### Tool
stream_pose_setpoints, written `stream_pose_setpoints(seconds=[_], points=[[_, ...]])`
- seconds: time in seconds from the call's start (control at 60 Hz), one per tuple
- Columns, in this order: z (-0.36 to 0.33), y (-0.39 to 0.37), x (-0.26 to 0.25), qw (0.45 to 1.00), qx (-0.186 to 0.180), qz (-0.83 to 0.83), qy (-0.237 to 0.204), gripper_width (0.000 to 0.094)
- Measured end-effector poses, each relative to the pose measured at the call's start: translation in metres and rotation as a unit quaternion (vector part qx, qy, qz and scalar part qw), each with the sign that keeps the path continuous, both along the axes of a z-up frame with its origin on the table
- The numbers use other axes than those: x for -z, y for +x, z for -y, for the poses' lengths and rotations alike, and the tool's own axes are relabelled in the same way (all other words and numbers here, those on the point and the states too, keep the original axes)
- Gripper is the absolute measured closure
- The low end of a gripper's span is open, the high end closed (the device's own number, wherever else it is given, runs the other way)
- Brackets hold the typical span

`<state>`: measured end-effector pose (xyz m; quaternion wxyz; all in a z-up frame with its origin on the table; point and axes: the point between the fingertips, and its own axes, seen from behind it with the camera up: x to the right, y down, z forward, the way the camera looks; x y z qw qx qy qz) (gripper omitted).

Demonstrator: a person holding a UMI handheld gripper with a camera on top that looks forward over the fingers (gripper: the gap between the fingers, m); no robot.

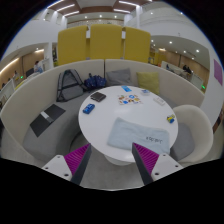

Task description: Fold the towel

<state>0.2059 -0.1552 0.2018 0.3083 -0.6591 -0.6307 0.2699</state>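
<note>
A pale grey-blue towel (136, 131) lies flat on the near right part of a round white table (100, 120), with small dark print near its right edge. My gripper (112, 158) hovers above the table's near rim, short of the towel. Its two fingers are spread wide apart, the left magenta pad (78, 158) and right magenta pad (147, 156) showing, with only the table's edge and grey floor between them. The right finger sits just below the towel's near corner.
Small items lie on the far side of the table: a dark phone (98, 97), a colourful card (127, 99) and a small dark object (90, 108). A white chair (194, 128) stands at the right. A curved grey bench (40, 125) with a dark laptop wraps the left.
</note>
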Motion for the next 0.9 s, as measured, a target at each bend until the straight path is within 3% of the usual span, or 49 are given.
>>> stream_pose_setpoints(seconds=[0.217, 0.567, 0.733, 0.783, 0.833, 0.883, 0.9], points=[[0.014, -0.062, 0.042, 0.999, 0.034, -0.013, 0.002, 0.0065], [-0.002, -0.173, 0.170, 0.998, 0.062, -0.021, 0.005, 0.0066], [-0.022, -0.213, 0.212, 0.997, 0.073, -0.017, 0.006, 0.0121], [-0.025, -0.218, 0.224, 0.998, 0.070, -0.008, 0.008, 0.0252], [-0.029, -0.223, 0.225, 0.998, 0.059, -0.018, 0.021, 0.0580], [-0.043, -0.224, 0.224, 0.996, 0.058, -0.019, 0.070, 0.0909], [-0.045, -0.223, 0.225, 0.995, 0.060, -0.017, 0.080, 0.0906]])
